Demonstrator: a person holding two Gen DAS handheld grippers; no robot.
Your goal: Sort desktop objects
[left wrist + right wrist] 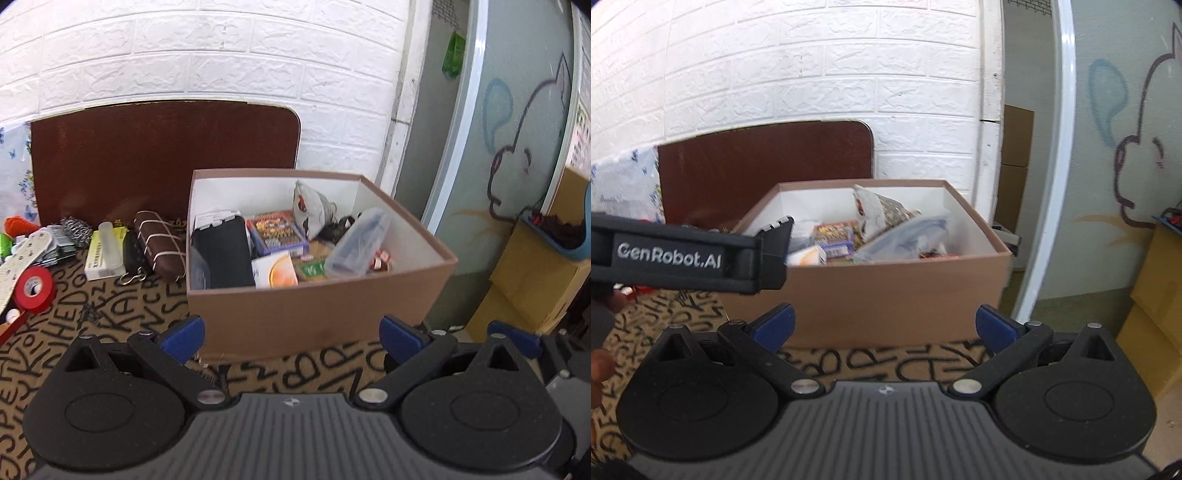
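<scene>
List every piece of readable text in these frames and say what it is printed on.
"GenRobot.AI": white lettering on the black body of the left gripper, seen from the right wrist.
Tablecloth: scattered black letters as a pattern; no word reads.
Yellow-green box, blue card box and white packet: print too small or blurred.

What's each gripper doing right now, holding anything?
Left gripper: open, nothing between its jaws.
Right gripper: open wide, nothing between its jaws.
</scene>
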